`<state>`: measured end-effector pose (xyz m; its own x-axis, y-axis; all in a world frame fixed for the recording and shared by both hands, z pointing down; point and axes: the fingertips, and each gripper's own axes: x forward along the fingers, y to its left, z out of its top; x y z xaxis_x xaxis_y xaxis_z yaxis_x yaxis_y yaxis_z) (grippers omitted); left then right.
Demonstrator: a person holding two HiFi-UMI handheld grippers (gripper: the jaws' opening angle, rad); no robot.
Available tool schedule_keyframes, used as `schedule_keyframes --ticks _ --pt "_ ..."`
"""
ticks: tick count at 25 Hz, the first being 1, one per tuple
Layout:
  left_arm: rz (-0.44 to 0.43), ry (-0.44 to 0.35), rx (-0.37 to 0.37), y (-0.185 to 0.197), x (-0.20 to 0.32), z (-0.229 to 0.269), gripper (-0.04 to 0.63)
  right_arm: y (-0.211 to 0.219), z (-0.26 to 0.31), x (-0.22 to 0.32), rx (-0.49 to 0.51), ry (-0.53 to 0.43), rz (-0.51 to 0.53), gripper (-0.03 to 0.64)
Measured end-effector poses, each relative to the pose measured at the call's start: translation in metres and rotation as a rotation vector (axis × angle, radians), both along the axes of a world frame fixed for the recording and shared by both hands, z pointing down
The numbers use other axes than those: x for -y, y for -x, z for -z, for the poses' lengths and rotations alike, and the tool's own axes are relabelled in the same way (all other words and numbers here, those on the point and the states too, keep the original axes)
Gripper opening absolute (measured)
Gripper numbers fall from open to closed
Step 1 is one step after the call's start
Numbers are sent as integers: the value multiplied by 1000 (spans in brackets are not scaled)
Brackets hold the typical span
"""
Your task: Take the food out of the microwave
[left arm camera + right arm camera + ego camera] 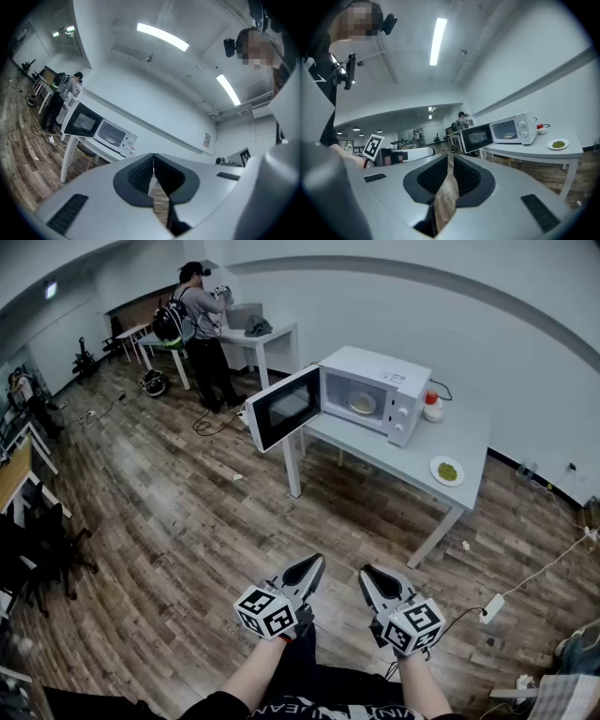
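A white microwave point(380, 388) stands on a white table point(464, 439) across the room, its door point(283, 407) swung open to the left. Inside it rests a plate of food point(362, 404). In the left gripper view the microwave point(114, 134) is far off at the left; in the right gripper view the microwave point(513, 128) is at the right. Both grippers are held level over the wooden floor, well short of the table. My left gripper point(316, 562) and my right gripper point(367, 571) are shut with nothing between their jaws.
A plate of green food point(447, 470) lies near the table's right front corner, with a small red and white item point(432, 406) beside the microwave. A person point(201, 329) stands at a far desk. A power strip point(492, 607) and cables lie at the right.
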<state>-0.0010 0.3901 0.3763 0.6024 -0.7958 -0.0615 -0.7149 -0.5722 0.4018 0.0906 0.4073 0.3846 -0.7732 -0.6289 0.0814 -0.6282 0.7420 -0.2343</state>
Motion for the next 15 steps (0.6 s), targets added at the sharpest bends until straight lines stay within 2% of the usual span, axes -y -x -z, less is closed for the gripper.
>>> schedule_keyframes --ticks 5,10,15 --pt "-22 -23 32 -2 45 2 11 3 3 43 -10 -29 -25 58" --pt "-44 -21 101 3 84 -7 11 8 -12 83 -21 15 -50 58" --pt "-59 10 91 17 133 -20 11 19 -21 127 -53 32 -72 58"
